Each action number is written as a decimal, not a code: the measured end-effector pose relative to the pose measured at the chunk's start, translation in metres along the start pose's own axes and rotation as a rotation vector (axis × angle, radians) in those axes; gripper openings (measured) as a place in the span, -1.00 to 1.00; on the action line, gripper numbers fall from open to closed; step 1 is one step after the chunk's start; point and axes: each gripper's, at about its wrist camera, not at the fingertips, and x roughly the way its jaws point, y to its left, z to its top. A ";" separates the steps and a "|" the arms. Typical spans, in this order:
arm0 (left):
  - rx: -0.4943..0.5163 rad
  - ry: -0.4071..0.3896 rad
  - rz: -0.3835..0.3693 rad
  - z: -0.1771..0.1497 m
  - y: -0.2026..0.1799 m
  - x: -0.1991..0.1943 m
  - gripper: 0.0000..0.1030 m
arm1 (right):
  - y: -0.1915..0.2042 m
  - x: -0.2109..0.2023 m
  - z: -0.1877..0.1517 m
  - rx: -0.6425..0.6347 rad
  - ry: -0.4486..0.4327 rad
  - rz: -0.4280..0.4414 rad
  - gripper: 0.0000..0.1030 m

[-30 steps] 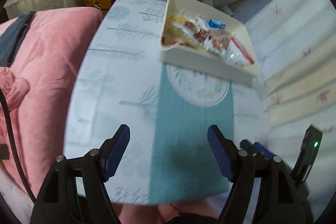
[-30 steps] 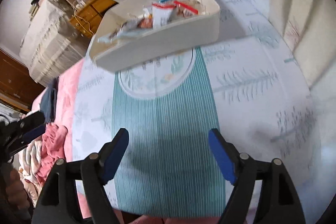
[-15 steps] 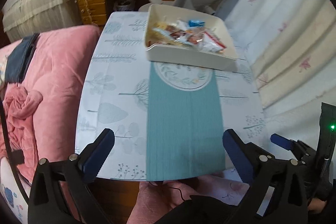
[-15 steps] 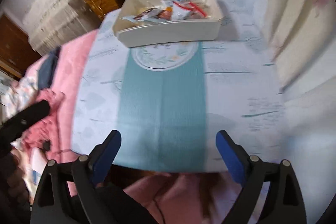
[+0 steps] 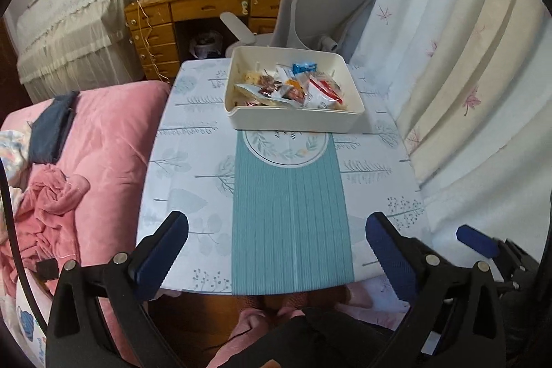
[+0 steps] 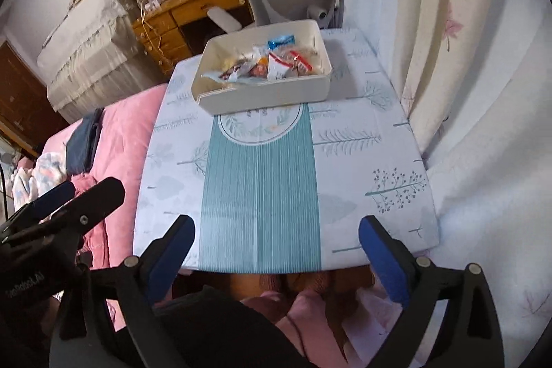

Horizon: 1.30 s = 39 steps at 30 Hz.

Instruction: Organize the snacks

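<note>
At the far end of the table, set squarely across the head of the teal striped runner, stands the cream bin, its near wall overlapping the round leaf-wreath print on the runner. All the snacks lie heaped inside it: small foil and plastic packets in white, red, orange and brown, with one blue packet toward the back wall. None lies loose on the tablecloth, so the gathering looks finished, and the bin probably sits centred and away from the near edge so it stays clear of a knock.

No packet's printing can be read; the lettering is too small and crumpled.

Over the near edge of the table the left gripper hangs with its jaws spread wide and nothing between them. The right gripper hangs over the same edge; its jaws have just been opening and stand wide, also empty. Both are well apart from the bin, which suits hands drawn off a completed job.

On the left gripper's body in the right wrist view, mirrored pale lettering shows; I cannot read it surely.

Beyond the table's far edge stand a grey office chair and a wooden desk; a pink quilt lies along the left edge.
</note>
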 end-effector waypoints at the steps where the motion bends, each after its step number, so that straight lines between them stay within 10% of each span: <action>1: -0.007 -0.001 0.009 -0.001 0.000 -0.002 0.99 | 0.000 0.000 -0.003 0.006 0.002 0.012 0.88; 39: -0.013 -0.101 0.113 -0.007 0.006 -0.021 0.99 | 0.014 0.003 0.000 -0.058 -0.027 0.002 0.89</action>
